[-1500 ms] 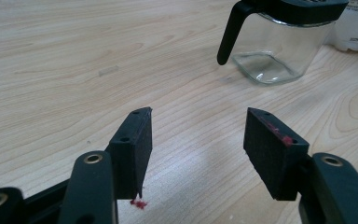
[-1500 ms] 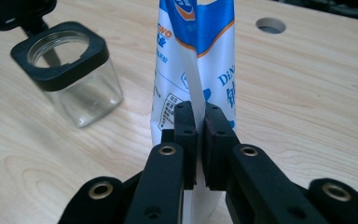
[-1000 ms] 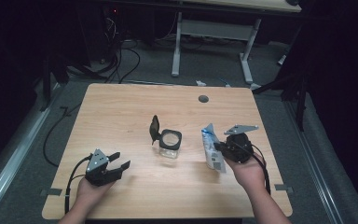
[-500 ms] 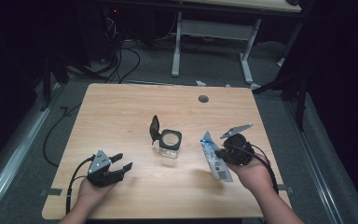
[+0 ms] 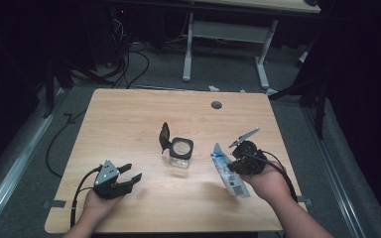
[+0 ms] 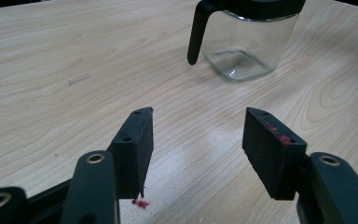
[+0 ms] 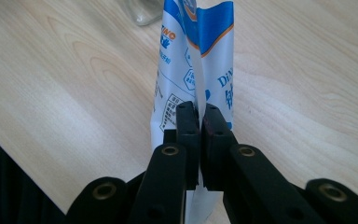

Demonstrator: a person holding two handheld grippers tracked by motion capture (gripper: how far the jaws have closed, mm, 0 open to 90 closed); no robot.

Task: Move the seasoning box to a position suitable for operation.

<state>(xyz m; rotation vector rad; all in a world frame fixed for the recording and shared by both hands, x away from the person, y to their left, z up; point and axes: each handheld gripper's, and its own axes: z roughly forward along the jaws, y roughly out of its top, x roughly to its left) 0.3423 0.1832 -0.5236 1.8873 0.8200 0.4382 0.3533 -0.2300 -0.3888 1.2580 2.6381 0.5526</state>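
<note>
Your right hand-held gripper (image 7: 199,122) is clenched on the packet (image 7: 200,56) at its thin edge; tilt it and it may slip. Your left hand-held gripper (image 6: 196,149) stands released, the jar (image 6: 244,39) ahead of it.

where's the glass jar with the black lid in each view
High view: the glass jar stands at the table's middle, lid flipped open to its left, between the left gripper and the right gripper.
Left gripper view: top, right of centre, beyond the open jaws.
Right gripper view: a sliver of clear glass at the top edge, left of the packet, probably the jar.
Shared landmark: the wooden table.
</note>
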